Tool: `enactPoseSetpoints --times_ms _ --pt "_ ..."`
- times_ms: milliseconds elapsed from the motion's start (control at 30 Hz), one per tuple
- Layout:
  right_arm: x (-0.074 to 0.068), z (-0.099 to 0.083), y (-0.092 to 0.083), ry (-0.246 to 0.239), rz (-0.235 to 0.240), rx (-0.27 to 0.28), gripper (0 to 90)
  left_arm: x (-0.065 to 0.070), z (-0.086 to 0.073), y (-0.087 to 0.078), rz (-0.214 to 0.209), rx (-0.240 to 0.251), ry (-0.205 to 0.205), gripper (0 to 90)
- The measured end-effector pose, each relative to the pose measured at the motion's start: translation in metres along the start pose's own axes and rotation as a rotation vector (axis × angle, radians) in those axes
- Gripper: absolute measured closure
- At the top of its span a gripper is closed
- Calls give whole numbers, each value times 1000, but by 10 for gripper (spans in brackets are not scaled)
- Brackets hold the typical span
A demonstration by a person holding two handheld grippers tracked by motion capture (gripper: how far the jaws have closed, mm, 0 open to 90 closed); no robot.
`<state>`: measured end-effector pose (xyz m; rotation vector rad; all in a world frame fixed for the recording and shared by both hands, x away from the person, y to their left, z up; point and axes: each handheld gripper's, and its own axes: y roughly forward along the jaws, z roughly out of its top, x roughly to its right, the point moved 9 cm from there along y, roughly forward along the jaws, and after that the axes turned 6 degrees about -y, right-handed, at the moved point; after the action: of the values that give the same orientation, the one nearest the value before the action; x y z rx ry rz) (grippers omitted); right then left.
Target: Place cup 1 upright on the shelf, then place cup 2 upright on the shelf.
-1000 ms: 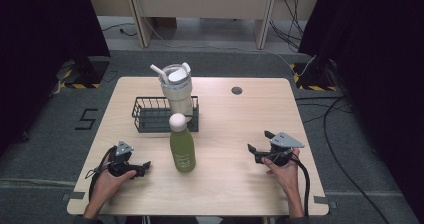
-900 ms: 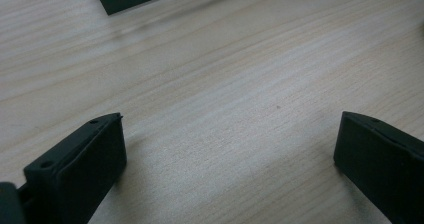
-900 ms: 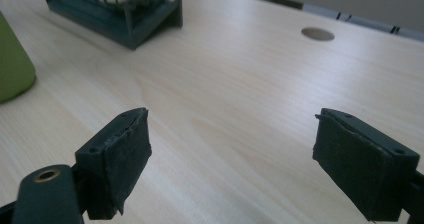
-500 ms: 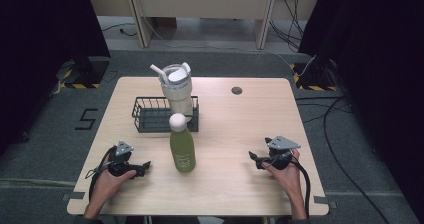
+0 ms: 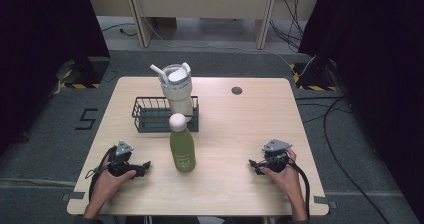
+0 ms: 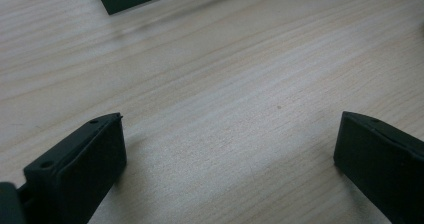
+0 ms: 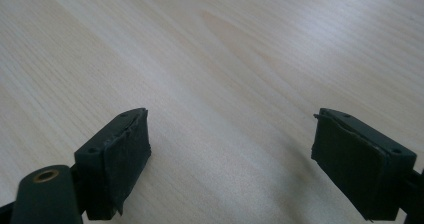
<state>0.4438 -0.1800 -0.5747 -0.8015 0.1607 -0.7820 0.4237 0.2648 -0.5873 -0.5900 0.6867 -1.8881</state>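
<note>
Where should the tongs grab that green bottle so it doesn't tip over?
Probably the straight body of the green bottle, around its middle, not the round white cap, which gives flat pads little to hold. It stands upright, so come in level from the side. The wire basket sits close behind it, so its left side looks freer; the left tongs point that way.

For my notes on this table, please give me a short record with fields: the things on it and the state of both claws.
table: light wood
bottle: green, white cap, upright, in front of the basket
basket: black wire
cup: pale, with straw, at the basket's right end
left claw: open, empty, low over the table
right claw: open, empty, low over the table
</note>
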Motion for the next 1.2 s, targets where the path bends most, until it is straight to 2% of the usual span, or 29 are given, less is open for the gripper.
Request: enactPoseSetpoints --times_ms 300,1133,1200 --pt "1 -4 1 63 28 10 148 0 0 0 0 0 -1 0" --pt "2 -5 2 73 34 1 90 1 1 0 -8 3 -2 1" --pt "2 -6 2 73 35 -4 74 2 2 -1 -18 15 1 35"
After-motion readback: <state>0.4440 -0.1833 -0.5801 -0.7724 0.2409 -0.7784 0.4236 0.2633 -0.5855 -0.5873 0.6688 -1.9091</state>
